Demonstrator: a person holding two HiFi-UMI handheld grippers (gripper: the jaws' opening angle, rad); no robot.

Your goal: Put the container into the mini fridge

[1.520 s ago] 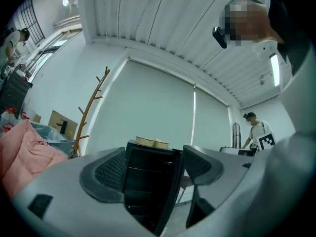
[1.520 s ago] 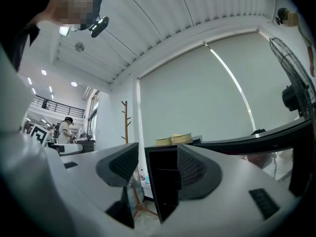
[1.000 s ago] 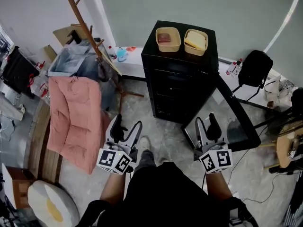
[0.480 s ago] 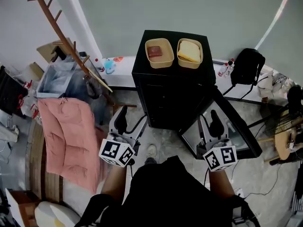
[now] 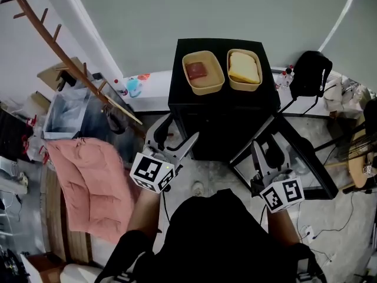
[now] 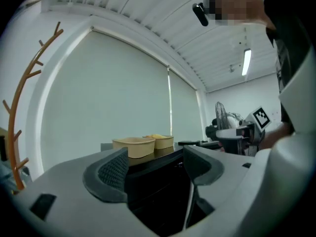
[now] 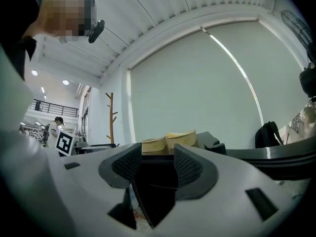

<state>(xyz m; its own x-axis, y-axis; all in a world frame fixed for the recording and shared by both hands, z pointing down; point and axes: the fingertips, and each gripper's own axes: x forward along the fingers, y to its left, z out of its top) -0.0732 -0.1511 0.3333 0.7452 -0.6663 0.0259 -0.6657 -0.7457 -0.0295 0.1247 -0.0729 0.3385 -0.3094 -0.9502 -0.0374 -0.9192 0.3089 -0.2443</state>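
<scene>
Both tubs sit on top of the black mini fridge (image 5: 221, 108), upper centre of frame: red-filled container (image 5: 203, 72) on the left, yellow-filled container (image 5: 244, 67) just beside it on the right. Fridge door (image 5: 300, 155) hangs open toward lower right, likely so a container can go straight in. Left gripper (image 5: 177, 135), lower centre, jaws wide apart, empty, aimed at the fridge front. Right gripper (image 5: 266, 155) by the door, jaws closing, nothing between them. No pickup yet; unclear which container is meant.
</scene>
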